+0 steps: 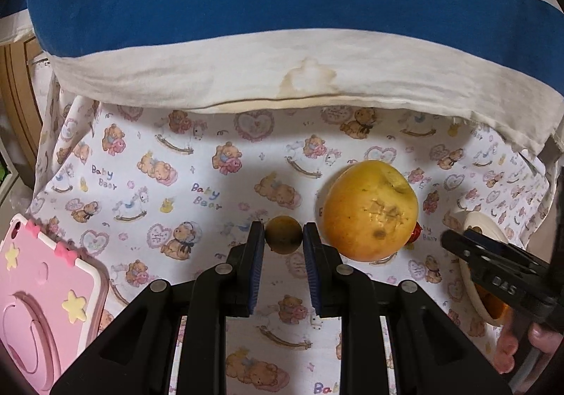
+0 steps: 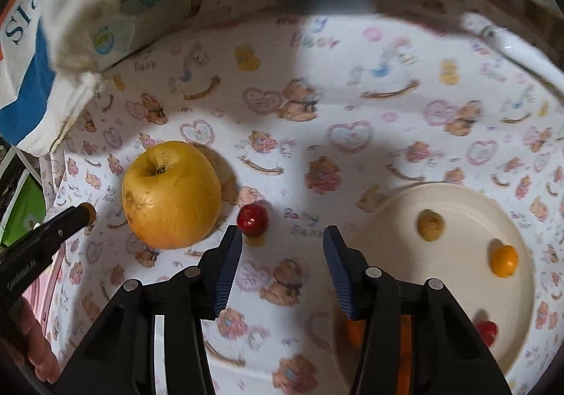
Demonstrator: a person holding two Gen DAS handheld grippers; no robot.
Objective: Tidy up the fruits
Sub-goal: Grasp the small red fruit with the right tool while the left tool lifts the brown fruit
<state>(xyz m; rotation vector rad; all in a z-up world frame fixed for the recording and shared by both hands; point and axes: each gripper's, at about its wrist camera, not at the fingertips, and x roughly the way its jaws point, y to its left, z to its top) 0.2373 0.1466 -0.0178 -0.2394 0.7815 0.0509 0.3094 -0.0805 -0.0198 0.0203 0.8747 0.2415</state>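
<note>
Left gripper point(image 1: 283, 236) fingers clamped on small brown fruit point(image 1: 283, 233), beside apple point(image 1: 370, 210). Right gripper point(image 2: 282, 236) fingers apart near red fruit point(image 2: 252, 215), plate point(image 2: 394, 218) alongside.

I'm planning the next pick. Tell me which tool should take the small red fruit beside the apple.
Right. The right tool is open with the red fruit just ahead of its left finger. The left tool is shut on a small brown fruit.

Right tongs hide an orange fruit point(image 2: 354, 333) on the plate point(image 2: 387, 215)
</note>
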